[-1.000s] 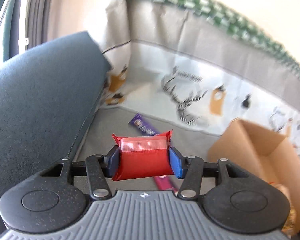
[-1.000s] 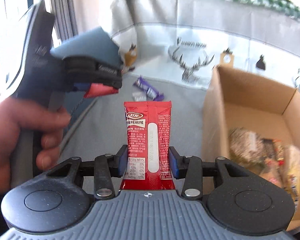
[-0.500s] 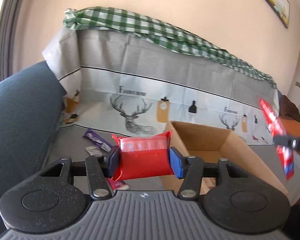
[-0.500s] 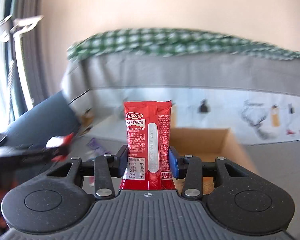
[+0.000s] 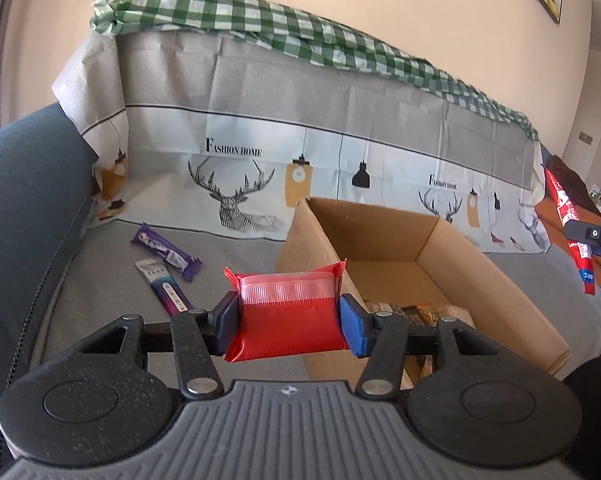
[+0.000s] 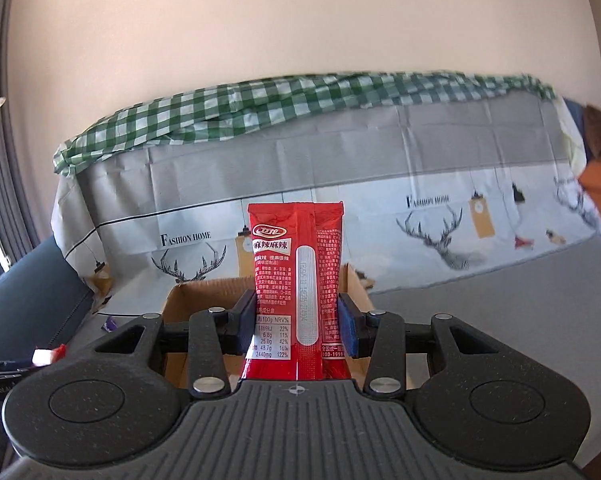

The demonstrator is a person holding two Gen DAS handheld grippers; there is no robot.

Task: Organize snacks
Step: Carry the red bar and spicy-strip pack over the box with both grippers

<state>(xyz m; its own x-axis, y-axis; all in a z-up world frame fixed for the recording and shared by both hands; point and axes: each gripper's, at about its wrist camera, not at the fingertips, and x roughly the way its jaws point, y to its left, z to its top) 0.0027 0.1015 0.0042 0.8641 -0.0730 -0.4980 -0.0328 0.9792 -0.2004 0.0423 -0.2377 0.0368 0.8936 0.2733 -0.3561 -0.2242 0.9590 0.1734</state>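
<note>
**Red snack packets clamped in both grippers near the cardboard box**

Red, short and plump: snack pouch [image 5: 286,322] pinched crosswise by left gripper [image 5: 287,326], blue pads pressed into both sides, crimped top edge pointing away from the camera. Clamped firmly, not loose.

Just beyond and to the right in the left wrist view: open cardboard box [image 5: 496,280] on the grey sofa seat [image 5: 100,288], flaps up, several wrapped snacks [image 5: 412,310] lying in its bottom, partly hidden behind the gripper. On the seat left of the box, well apart from it: purple wrapper [image 5: 166,250] lying flat and slantwise, and just beside it a white-and-purple bar [image 5: 164,292], near end hidden behind the finger linkage. Dark blue armrest [image 5: 24,208] at far left.

At the far right edge of the same view: right gripper [image 5: 590,234], seen side-on and small, with a long red packet hanging through it.

From the right wrist view: right gripper [image 6: 296,322] closed on tall red packet [image 6: 296,292], held upright, printed back and nutrition table facing the camera, top end well above the pads. Directly behind it, the box [image 6: 204,288], mostly hidden. At the left edge, low, a sliver of the left gripper with the red-and-white end of the pouch [image 6: 48,356].

Farthest: sofa back draped in a grey cover [image 5: 300,120] printed with deer heads, lamps and "FASHION HOME", green checked cloth [image 5: 260,20] along its top, beige wall [image 6: 300,40] behind.
</note>
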